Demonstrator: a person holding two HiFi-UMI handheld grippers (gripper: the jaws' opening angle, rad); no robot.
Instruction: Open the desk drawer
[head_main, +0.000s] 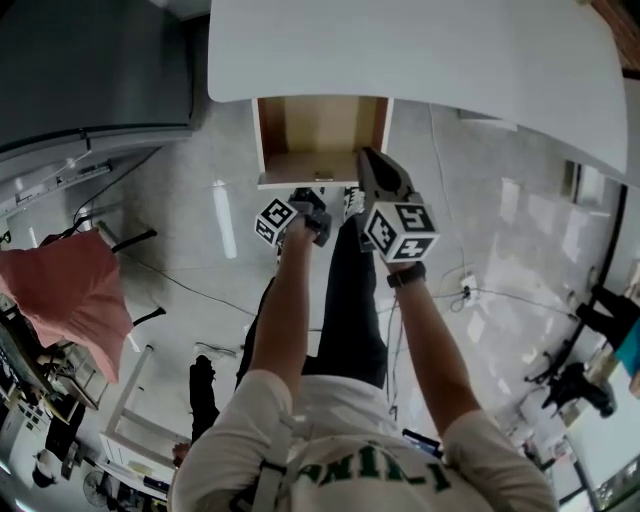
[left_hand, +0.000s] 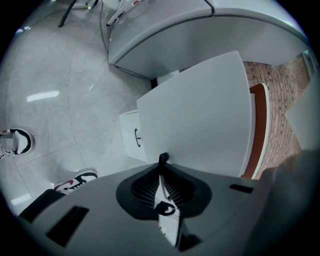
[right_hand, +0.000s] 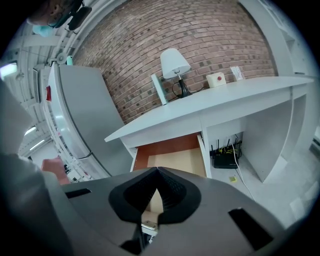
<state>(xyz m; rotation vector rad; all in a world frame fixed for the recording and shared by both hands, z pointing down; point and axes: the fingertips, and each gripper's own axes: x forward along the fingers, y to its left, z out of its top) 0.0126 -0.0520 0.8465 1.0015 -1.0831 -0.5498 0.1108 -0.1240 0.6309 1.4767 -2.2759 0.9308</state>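
Observation:
The white desk (head_main: 420, 50) spans the top of the head view. Its drawer (head_main: 312, 140) stands pulled out, showing a bare wooden bottom (right_hand: 175, 161). The drawer's white front with a dark handle (left_hand: 136, 137) appears small in the left gripper view. My left gripper (head_main: 308, 200) hangs just in front of the drawer front, jaws shut, with nothing between them. My right gripper (head_main: 366, 160) reaches over the drawer's front right corner. Its jaws (right_hand: 157, 172) also meet and hold nothing.
A lamp (right_hand: 175, 62) and small items stand on the desk against a brick wall. A router (right_hand: 225, 161) with cables lies under the desk. A grey cabinet (head_main: 90, 70) stands at the left, with a pink-draped chair (head_main: 75, 285) nearer. My shoes (left_hand: 75, 181) are on the tiled floor.

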